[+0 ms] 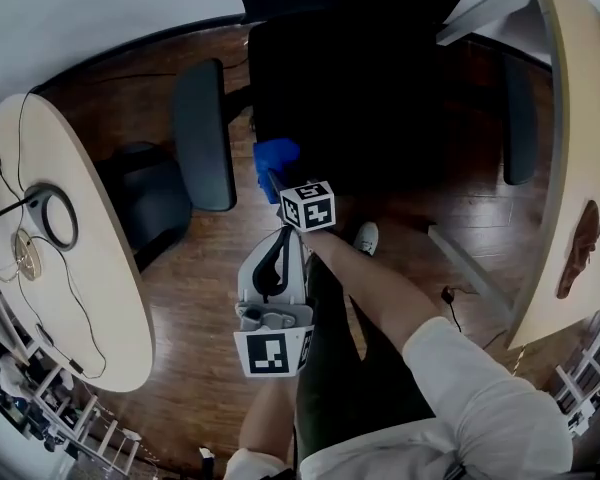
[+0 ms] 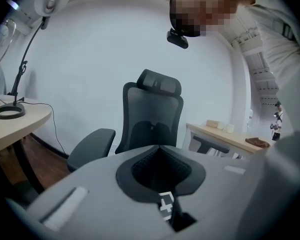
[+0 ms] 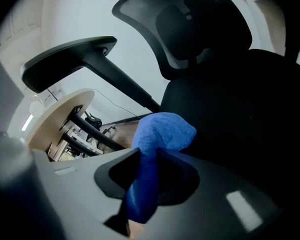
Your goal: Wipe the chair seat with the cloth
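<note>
A black office chair stands in front of me, its dark seat (image 1: 380, 98) at the top middle of the head view. My right gripper (image 1: 273, 180) is shut on a blue cloth (image 1: 276, 156) at the seat's near left edge, beside the left armrest (image 1: 202, 133). In the right gripper view the cloth (image 3: 162, 131) bulges out past the gripper (image 3: 145, 176) against the seat (image 3: 240, 109). My left gripper (image 1: 273, 246) hangs lower, apart from the chair, its jaws together on nothing. In the left gripper view that gripper (image 2: 160, 171) faces the chair's backrest (image 2: 152, 114).
A pale round table (image 1: 80, 298) with a ring-shaped lamp base (image 1: 48, 216) and cables stands at the left. A long desk (image 1: 570, 118) runs along the right, its leg (image 1: 470, 263) on the wooden floor. The right armrest (image 1: 520, 118) is near it. A shoe (image 1: 365, 236) shows below the chair.
</note>
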The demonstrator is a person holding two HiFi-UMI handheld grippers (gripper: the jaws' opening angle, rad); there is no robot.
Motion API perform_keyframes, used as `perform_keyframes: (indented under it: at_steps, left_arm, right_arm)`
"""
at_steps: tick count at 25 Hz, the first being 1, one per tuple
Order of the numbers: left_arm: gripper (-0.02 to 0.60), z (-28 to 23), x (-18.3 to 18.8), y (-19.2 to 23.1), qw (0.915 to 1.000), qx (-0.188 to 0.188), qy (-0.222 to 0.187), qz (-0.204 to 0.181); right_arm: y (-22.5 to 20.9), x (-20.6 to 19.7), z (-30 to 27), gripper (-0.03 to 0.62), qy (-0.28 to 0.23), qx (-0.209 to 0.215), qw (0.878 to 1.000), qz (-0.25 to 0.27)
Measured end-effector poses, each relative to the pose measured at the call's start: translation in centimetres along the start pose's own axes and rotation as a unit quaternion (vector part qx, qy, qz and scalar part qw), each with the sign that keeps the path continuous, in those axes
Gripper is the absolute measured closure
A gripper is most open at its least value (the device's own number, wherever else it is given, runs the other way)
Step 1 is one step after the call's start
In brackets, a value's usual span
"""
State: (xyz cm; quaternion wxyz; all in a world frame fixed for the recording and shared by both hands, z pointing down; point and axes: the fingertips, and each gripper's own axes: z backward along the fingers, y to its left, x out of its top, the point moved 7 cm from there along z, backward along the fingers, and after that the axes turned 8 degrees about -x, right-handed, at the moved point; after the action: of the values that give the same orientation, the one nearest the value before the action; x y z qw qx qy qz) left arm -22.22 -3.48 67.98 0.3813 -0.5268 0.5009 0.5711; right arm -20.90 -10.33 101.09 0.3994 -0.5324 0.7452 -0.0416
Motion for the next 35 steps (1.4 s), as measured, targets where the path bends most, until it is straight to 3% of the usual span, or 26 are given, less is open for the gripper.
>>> perform_keyframes:
  at_steps: [4, 11, 14, 20, 24, 27, 30, 32, 35]
  left_arm:
    - [0.495, 0.0, -0.7, -0.5, 1.0000, 0.001, 0.001, 0.008]
    - [0.495, -3.1, -0.6, -3.5, 0.9995, -0.023, 0.009, 0.018]
    - [0.495, -4.7, -1.2, -5.1, 0.9990, -0.039, 0.012, 0.016]
    - [0.495, -6.4, -2.5, -7.4, 0.9981, -0.057, 0.021, 0.012]
    - [0.495, -6.7, -1.8, -8.0, 0.9976, -0.060, 0.030, 0.014]
    - [0.495, -5.1, 2.3, -8.8, 0.9972, -0.055, 0.048, 0.017]
    - [0.495, -5.0, 9.2, -9.0, 0.9986, -0.045, 0.024, -0.012]
    - [0.497, -5.2, 14.5, -9.1, 0.9976, -0.041, -0.024, -0.051]
    - [0.507, 0.0, 22.1, -12.2, 0.9950, -0.032, -0.054, -0.077]
  right_arm:
    - [-4.3, -0.3, 2.3, 0.503, 0.003, -0.037, 0.999, 0.026]
    - [-21.1, 0.3, 12.9, 0.503, -0.008, -0.160, 0.987, 0.033]
    - [-27.1, 0.8, 17.7, 0.503, -0.028, -0.193, 0.980, 0.039]
    - [-31.0, 1.3, 21.4, 0.503, -0.056, -0.224, 0.973, 0.023]
    - [-28.7, 2.7, 22.1, 0.503, -0.086, -0.200, 0.976, 0.012]
    - [-22.7, 4.7, 27.3, 0.503, -0.121, -0.171, 0.978, 0.020]
    - [-14.6, 12.8, 34.6, 0.503, -0.188, -0.138, 0.971, 0.048]
    - [-9.8, 19.9, 39.4, 0.503, -0.289, -0.110, 0.946, 0.098]
    - [-1.7, 23.6, 51.5, 0.503, -0.413, -0.090, 0.894, 0.147]
